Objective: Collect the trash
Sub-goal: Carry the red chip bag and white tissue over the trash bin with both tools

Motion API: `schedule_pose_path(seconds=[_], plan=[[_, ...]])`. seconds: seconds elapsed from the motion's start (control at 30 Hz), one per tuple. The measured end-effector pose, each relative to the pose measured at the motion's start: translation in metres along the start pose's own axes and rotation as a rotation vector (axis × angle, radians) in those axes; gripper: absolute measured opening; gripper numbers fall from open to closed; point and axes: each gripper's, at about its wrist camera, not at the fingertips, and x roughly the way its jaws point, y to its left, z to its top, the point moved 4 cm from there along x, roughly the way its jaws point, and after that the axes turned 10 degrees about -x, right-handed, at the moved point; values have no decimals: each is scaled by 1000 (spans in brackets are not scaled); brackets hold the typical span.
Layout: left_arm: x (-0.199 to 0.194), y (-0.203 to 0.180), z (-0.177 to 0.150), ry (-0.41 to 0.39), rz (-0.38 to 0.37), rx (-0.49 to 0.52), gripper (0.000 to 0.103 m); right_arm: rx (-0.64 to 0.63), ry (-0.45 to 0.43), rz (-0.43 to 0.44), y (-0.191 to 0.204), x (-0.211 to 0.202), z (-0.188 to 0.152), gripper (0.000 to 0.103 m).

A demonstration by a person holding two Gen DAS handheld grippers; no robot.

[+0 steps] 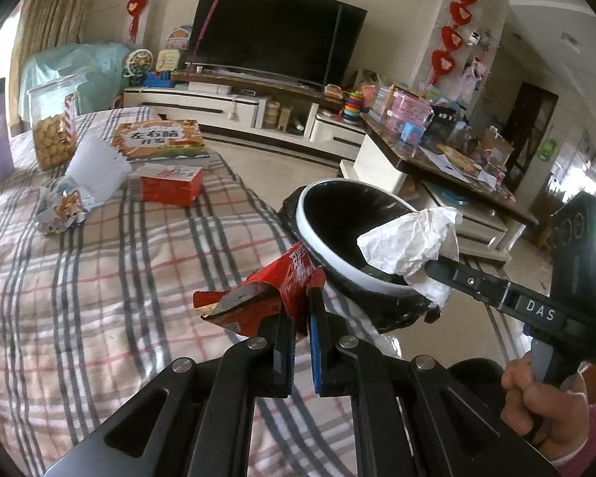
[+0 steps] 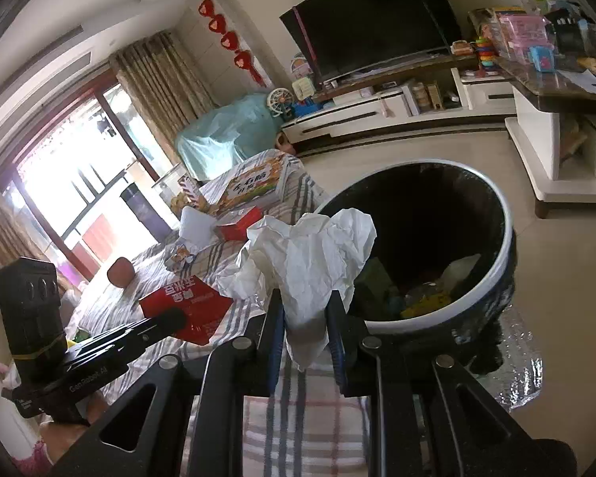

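Right claw (image 2: 306, 314) pinches tissue (image 2: 310, 254) at the bin (image 2: 506, 238) rim; left claw (image 1: 300, 298) pinches a red wrapper (image 1: 274, 290) beside it. Carrying step; next, likely reach over the opening and release

A bed (image 1: 99, 278) covered in a plaid sheet carries the things. At its far end stand a clear jar of snacks (image 1: 53, 123) and an orange picture book (image 1: 161, 139), with a red box (image 1: 173, 185), white paper (image 1: 97, 171) and a crumpled printed wrapper (image 1: 61, 210) nearer. The black bin (image 2: 476, 318) stands on the floor (image 2: 556, 258) right of the bed.
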Motion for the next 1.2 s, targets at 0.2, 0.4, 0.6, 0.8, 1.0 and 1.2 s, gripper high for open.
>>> schedule_pose_path(seconds=[0.2, 0.4, 0.6, 0.8, 1.0, 1.2], plan=[[7, -10, 2, 3, -8, 12, 5, 14, -10, -16, -13, -5, 2, 20], [15, -19, 10, 3, -21, 26, 5, 30, -12, -29, -24, -8, 3, 20], [24, -30, 14, 4, -32, 47, 5, 31, -13, -47, -32, -9, 6, 20], [37, -37, 18, 16, -39, 58, 5, 26, -10, -68, -39, -10, 11, 20], [50, -48, 24, 23, -45, 74, 5, 18, -4, -84, -46, -10, 16, 20], [63, -59, 31, 32, -47, 96, 5, 17, 9, -98, -55, -6, 22, 20]])
